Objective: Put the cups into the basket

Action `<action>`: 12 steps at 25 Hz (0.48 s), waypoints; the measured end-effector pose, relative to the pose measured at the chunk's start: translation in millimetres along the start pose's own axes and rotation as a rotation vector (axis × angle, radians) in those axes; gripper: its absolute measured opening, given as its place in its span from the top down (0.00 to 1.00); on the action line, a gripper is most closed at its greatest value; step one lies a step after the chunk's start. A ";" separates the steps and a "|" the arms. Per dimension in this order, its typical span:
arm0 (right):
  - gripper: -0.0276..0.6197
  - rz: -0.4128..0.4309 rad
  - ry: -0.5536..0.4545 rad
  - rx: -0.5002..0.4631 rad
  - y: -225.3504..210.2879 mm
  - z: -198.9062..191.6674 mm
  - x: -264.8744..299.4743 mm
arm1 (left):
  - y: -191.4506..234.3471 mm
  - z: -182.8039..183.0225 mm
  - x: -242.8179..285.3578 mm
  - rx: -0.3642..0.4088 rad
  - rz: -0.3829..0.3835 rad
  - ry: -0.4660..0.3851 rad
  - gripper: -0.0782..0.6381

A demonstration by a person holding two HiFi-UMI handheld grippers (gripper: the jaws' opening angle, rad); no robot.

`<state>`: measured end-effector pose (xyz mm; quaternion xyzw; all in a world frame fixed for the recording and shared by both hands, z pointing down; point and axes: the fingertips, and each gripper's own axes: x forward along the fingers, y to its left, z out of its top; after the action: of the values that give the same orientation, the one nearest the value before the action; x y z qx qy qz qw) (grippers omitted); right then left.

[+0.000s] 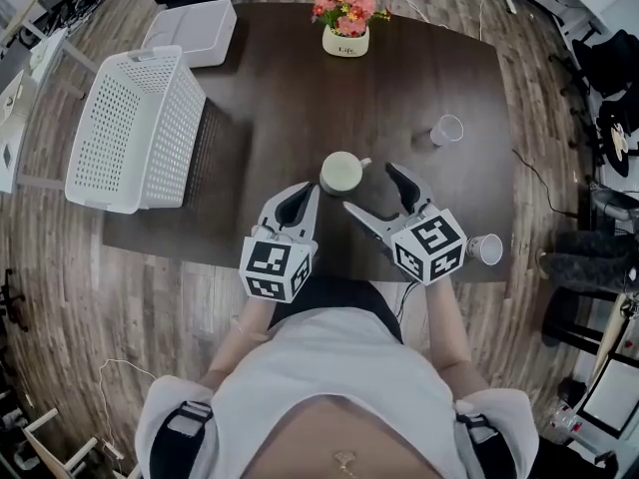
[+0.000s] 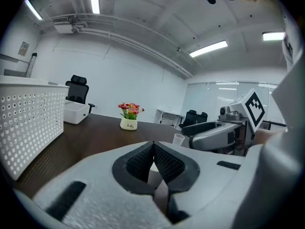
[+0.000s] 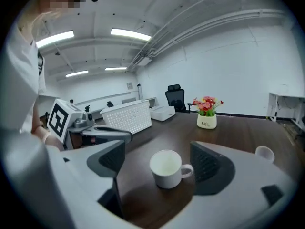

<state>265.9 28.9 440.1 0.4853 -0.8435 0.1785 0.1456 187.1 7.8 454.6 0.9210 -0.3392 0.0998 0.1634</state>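
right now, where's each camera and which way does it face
Head view: on the person's head, steeply down at the table, mug, left gripper and right gripper; torso, forearms show.
Left gripper view: on the left gripper, along its shut jaws across the table toward the flower pot; right gripper at right.
Right gripper view: on the right gripper, along its open jaws, the mug untouched between them; white shirt at left.
Shared: both gripper views show the basket and flower pot.

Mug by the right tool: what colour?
The mug is white; the right gripper view shows it best.
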 end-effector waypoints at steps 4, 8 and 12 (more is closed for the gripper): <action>0.30 0.122 0.135 -0.157 -1.1 1.9 17.9 | 14.8 1.5 8.6 0.018 -0.026 0.025 0.88; 0.30 0.249 0.341 -0.371 9.4 -14.3 39.3 | 30.8 -6.2 13.8 0.010 -0.053 0.081 0.88; 0.30 0.286 0.508 -0.471 1.4 -46.9 52.2 | 29.9 -16.5 19.4 -0.028 -0.102 0.116 0.88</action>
<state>242.7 10.2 503.6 0.2560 -0.8576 0.1130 0.4316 180.8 -19.0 482.5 0.9275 -0.2830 0.1399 0.2004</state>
